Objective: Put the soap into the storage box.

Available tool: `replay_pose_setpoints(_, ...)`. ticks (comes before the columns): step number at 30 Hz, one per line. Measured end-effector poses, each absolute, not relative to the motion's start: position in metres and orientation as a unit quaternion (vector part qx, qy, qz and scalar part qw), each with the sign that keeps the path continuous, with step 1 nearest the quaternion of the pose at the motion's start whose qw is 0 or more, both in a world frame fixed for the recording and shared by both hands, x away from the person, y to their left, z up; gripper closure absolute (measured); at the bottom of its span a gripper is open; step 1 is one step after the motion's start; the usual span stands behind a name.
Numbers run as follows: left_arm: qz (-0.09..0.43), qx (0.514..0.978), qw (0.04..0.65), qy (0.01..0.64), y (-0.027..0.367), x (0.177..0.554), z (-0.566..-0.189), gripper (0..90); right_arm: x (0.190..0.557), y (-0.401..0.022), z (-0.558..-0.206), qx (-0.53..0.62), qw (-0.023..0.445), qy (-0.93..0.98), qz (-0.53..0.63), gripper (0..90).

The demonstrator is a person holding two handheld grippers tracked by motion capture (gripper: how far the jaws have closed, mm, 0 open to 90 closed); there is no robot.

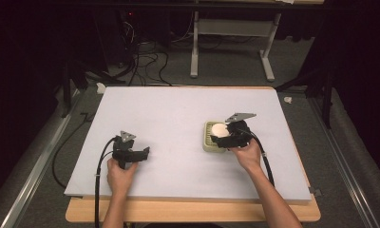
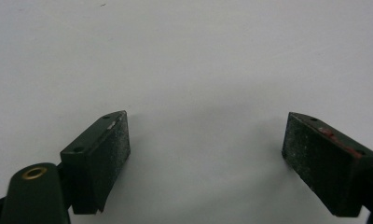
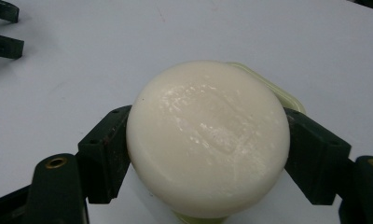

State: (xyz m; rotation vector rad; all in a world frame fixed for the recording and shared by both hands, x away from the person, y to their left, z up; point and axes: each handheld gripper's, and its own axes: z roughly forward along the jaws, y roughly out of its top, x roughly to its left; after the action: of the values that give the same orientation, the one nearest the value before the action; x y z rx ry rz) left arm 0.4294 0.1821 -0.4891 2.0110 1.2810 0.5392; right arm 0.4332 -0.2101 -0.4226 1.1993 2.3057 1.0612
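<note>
Over the soap dish [image 1: 208, 142], right gripper [image 3: 208, 144] jaws clamp the soap [image 3: 208, 137]; left gripper [image 2: 205, 144] jaws apart.

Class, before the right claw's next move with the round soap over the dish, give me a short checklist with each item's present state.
1. Right claw closed on the soap, a pad on each side: ok.
2. Soap over the pale green dish: ok.
3. Soap seated in the dish: cannot tell.
4. Left claw open, nothing between its pads: ok.
5. Left claw apart from the dish, on the white board: ok.
</note>
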Motion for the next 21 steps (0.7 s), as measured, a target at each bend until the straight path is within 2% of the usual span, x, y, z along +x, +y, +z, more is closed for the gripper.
replay_pose_setpoints(21, 0.208, 0.774, 0.34, 0.492, 0.182, 0.429, -0.489, 15.6, 0.445, -0.198, -0.441, 0.426, 0.159, 0.822, 0.342, 24.5)
